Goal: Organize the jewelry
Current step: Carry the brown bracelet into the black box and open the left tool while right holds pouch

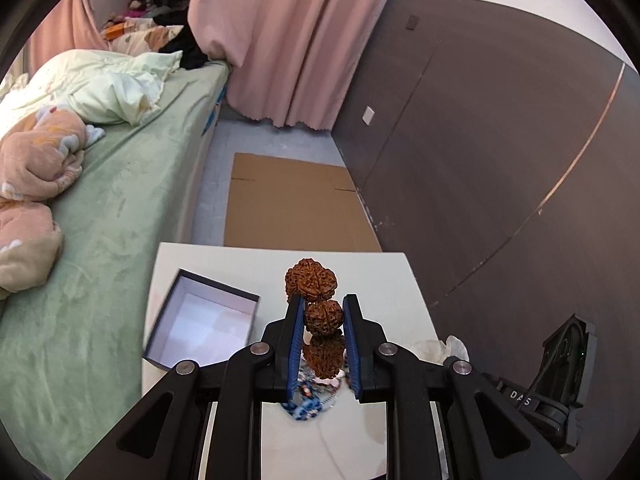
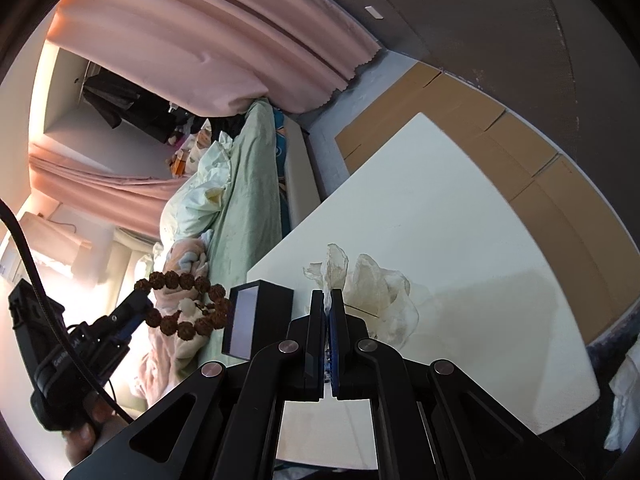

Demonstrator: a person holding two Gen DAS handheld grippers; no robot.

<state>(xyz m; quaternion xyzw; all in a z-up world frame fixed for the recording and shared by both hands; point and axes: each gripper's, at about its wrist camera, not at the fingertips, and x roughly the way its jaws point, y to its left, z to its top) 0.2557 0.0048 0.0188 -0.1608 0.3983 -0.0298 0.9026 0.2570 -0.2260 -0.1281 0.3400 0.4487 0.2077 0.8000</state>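
Left wrist view: the left gripper (image 1: 323,316) pinches one bead of the brown bead bracelet (image 1: 311,280), blue pads on either side of the bead; a bigger-looking bead sits just past the tips at 12 o'clock.
Bracelet place: held in the air above the white counter (image 1: 384,280); in the right wrist view the full loop (image 2: 188,304) hangs from the left gripper (image 2: 140,302) at 9 o'clock, off the counter's edge and in front of the bed.
Box: the open dark box (image 1: 202,320) with a pale lining lies on the counter at 10 o'clock from the left gripper, near but apart; nothing shows inside it.
Right gripper: the right gripper (image 2: 329,300) is pressed together on a corner of the sheer pouch (image 2: 372,292), which rests crumpled on the counter.
Other jewelry: a blue beaded piece (image 1: 306,404) lies on the counter under the left gripper, partly hidden.
Handling, bracelet: the beads look hard, knobbly and light, so the pads should bite well; the strung loop is limp and will swing and droop. A single bead is probably the best hold.
Handling, pouch: thin, soft, likely slippery; best taken at the rim.
Step in hand: likely carrying the bracelet to the box or pouch.
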